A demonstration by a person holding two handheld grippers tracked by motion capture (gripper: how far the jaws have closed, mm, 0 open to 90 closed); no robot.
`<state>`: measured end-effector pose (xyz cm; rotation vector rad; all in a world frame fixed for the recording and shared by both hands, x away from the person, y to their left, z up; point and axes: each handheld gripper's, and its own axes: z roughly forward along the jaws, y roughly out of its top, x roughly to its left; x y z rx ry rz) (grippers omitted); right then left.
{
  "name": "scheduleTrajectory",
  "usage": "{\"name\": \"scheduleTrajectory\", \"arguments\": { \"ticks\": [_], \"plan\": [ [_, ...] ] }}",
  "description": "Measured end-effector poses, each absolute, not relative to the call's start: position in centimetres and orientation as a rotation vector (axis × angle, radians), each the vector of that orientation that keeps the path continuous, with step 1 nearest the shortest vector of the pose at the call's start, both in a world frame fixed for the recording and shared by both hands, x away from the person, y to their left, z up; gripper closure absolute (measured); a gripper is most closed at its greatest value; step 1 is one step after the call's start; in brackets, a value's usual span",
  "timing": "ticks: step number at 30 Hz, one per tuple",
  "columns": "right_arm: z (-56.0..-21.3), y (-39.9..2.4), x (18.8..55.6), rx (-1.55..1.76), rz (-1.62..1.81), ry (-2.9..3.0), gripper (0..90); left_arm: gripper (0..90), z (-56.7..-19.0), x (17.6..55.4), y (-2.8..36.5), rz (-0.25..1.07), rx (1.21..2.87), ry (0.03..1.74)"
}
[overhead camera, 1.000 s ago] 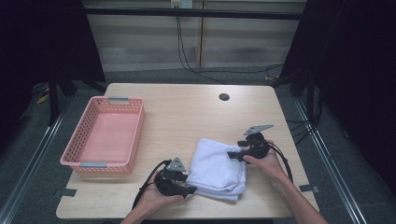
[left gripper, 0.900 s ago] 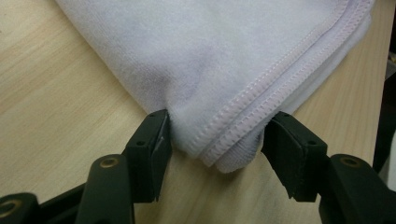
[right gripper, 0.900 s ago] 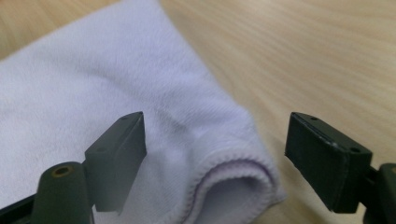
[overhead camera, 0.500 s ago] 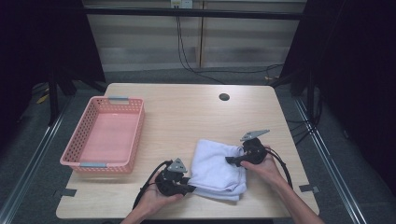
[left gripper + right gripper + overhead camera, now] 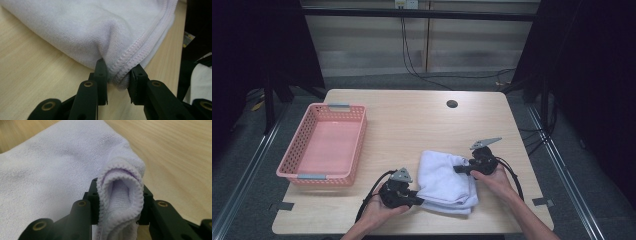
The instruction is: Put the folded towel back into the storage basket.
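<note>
From the high view the jaws of both grippers are hard to make out, dark against the cloth and partly covered by the hands, and the near edge of the white towel (image 5: 446, 180) is tucked under the left gripper (image 5: 416, 200), so its full outline cannot be traced there. In the left gripper view the far side of the towel (image 5: 100, 32) runs out of frame at the top, and the dark shapes at the right edge are too cut off to identify. The towel is a folded, soft terry cloth, white with a faint lilac cast and a stitched hem; it lies on the wooden table (image 5: 412, 125) between the two grippers. The left gripper (image 5: 117, 83) has just been closing and now pinches a hemmed corner, the fabric bunched between its pads. The right gripper (image 5: 119, 200) has also just been closing and clamps a rolled fold of towel (image 5: 50, 177), which bulges up in a loop just ahead of it. A pink basket (image 5: 324, 145) sits well off beyond the left gripper's outer side
</note>
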<state>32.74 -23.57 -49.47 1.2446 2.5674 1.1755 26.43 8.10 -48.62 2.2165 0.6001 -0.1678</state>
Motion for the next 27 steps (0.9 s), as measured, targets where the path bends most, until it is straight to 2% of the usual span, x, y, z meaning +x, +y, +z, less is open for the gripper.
{"name": "scheduleTrajectory", "arguments": {
  "ticks": [11, 27],
  "plan": [
    [-47.2, -24.1, 34.0, 1.251, 1.314, 2.492, 66.6, 72.9, -46.0, 26.4, 7.6, -0.134, 2.091, 0.551],
    [-43.8, -24.4, 35.6, 1.228, 1.376, 2.455, 66.6, 72.9, -42.7, 27.8, 8.9, -0.071, 2.017, 0.565]
  ]
}}
